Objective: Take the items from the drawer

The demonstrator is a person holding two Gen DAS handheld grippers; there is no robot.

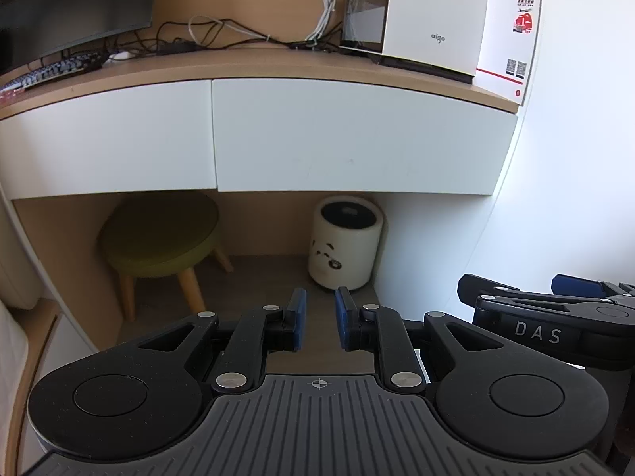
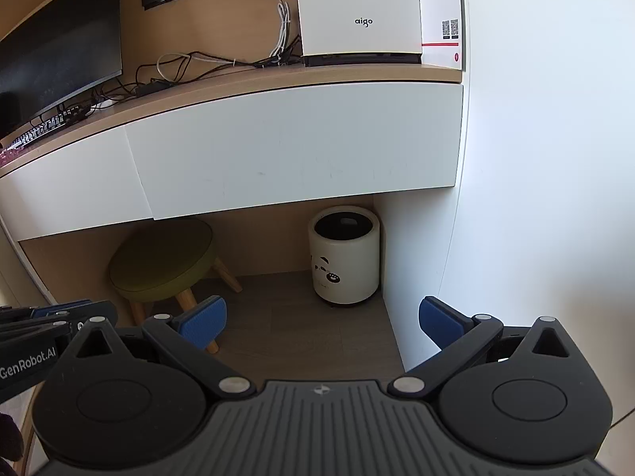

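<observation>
Beneath the desk's [image 1: 246,67] right end, the closed white drawer [image 1: 357,135] fronts the view, flush beside a second drawer front [image 1: 107,139] at left. The left gripper [image 1: 320,319] hangs before it, its blue pads a narrow gap apart and empty; the right gripper [image 2: 323,323] has its jaws spread wide, also empty. Under the desk stand a green stool [image 1: 162,234] and a cream bin [image 1: 345,246]; a white computer case [image 1: 436,16] sits on the desk's right corner.

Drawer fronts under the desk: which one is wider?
The right-hand drawer front, reaching the wall; the left drawer front, below the keyboard, is narrower.
</observation>
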